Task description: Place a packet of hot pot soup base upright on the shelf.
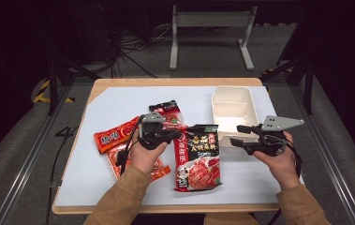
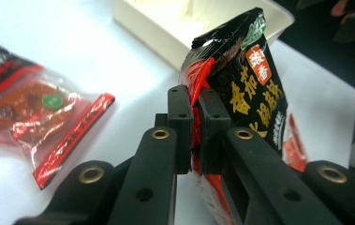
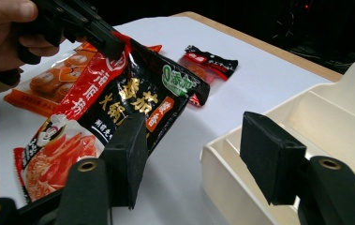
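A black and red hot-pot seasoning packet (image 1: 198, 159) lies at the table's front middle, its upper left edge lifted. My left gripper (image 1: 178, 136) is shut on that edge; in the left gripper view the pads (image 2: 181, 117) pinch the packet's (image 2: 250, 84) red side seam. My right gripper (image 1: 236, 134) hovers open to the packet's right, beside the white divided tray (image 1: 233, 110). In the right gripper view its jaws stand wide apart with nothing between them (image 3: 194, 150), the raised packet (image 3: 133, 98) to the left and the tray (image 3: 334, 122) to the right.
Red and orange snack packets (image 1: 114, 136) lie left of the left hand, one partly under it (image 1: 159, 172). A small black and red packet (image 1: 166, 108) lies behind. A white sheet (image 1: 119, 103) covers the wooden table. Dark floor and a metal stand (image 1: 210, 21) are beyond.
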`<state>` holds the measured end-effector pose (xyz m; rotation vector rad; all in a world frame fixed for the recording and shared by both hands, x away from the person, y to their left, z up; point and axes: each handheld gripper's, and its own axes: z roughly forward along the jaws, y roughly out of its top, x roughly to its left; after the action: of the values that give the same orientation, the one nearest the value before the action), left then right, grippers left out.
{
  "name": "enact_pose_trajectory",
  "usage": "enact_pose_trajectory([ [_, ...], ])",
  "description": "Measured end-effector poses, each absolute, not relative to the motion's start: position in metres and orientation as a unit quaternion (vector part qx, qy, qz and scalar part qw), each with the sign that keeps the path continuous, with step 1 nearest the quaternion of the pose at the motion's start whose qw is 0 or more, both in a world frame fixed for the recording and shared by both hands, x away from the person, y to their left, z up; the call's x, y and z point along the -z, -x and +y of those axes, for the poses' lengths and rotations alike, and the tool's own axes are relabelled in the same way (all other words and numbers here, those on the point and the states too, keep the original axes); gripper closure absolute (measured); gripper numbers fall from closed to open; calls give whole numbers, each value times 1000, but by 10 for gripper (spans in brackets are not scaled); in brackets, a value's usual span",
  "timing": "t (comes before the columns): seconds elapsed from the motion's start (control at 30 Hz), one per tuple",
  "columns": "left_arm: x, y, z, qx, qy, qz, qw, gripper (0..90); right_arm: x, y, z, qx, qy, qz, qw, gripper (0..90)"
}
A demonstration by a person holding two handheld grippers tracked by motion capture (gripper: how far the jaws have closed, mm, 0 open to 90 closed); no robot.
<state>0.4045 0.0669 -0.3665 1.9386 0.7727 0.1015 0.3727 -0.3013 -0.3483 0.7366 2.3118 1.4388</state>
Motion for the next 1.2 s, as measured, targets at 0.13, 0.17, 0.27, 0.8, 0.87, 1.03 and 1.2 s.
enact_pose_trajectory([
  [0.13,354,-393,65,-60,-796,303,520,862,346,-371,-299,-506,-253,810,157,422],
  [0.17,351,-390,65,-68,-796,297,522,862,346,-370,-298,-506,-251,810,156,422],
  [0.27,341,-379,62,-87,-790,286,536,862,343,-368,-296,-509,-246,810,155,423],
  [0.8,318,-360,66,-146,-776,257,557,861,335,-365,-290,-528,-234,805,133,427],
  [0.87,317,-359,66,-147,-777,254,557,861,333,-365,-288,-531,-234,804,128,427],
  [1.03,315,-356,67,-151,-773,253,562,859,324,-367,-282,-535,-227,805,120,429],
  [1.2,314,-356,67,-151,-769,253,567,859,316,-375,-268,-529,-224,813,97,431],
])
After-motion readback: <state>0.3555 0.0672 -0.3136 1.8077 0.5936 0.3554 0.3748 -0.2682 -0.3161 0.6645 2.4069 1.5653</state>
